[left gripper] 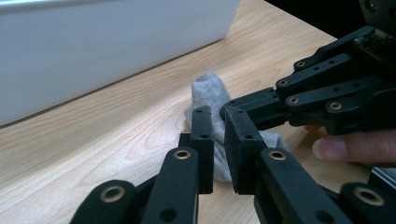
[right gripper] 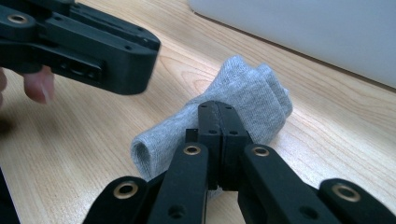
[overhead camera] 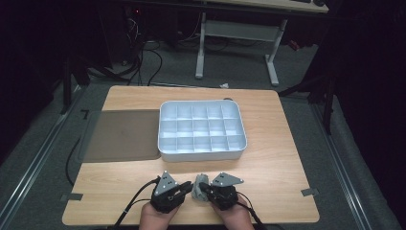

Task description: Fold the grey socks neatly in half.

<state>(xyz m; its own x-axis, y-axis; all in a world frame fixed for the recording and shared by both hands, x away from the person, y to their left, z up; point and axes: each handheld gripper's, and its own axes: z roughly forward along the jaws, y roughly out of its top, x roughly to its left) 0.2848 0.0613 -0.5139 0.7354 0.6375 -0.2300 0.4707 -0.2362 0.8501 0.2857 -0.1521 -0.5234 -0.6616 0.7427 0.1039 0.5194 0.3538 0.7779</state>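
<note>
High view: sock (overhead camera: 198,185) between both tongs.

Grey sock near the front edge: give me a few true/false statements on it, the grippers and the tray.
1. The grey sock lies on the wooden table. True.
2. The sock sits inside the white compartment tray. False: it lies in front of the tray, outside it.
3. The right gripper has its jaws closed together. True.
4. The tray's compartments hold socks. False: they look empty.
5. The left gripper is up at the far edge of the table. False: it is beside the sock, opposite the right gripper.
</note>
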